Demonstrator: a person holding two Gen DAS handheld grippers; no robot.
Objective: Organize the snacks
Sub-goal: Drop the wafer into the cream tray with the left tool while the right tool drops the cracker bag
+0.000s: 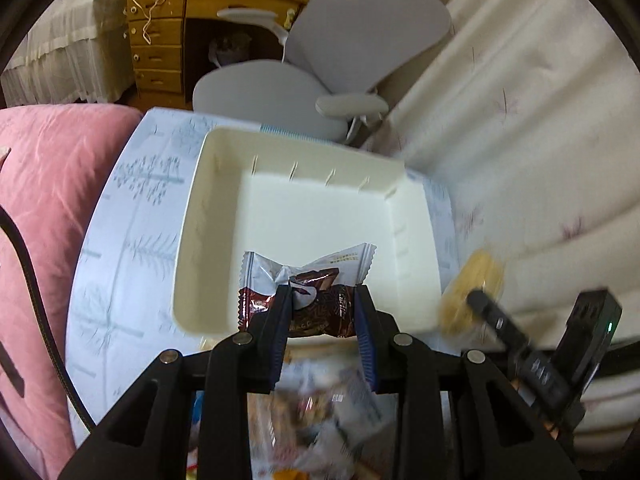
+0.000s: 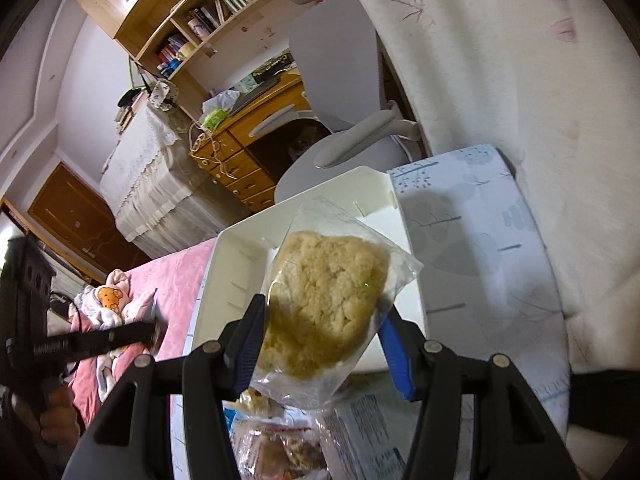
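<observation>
Jaws of the left gripper (image 1: 322, 304) pinch a brown-and-silver chocolate packet (image 1: 308, 292) at its middle. Seen from the left wrist, the packet's long axis runs crosswise to the fingers and hangs over the near rim of the empty white bin (image 1: 304, 216), which lies straight ahead.

From the right wrist, the right gripper (image 2: 322, 324) clamps a bagged rice cake (image 2: 326, 296), also above the bin's (image 2: 236, 264) near edge. Both hands look about equally near; a short forward drop seems enough.
</observation>
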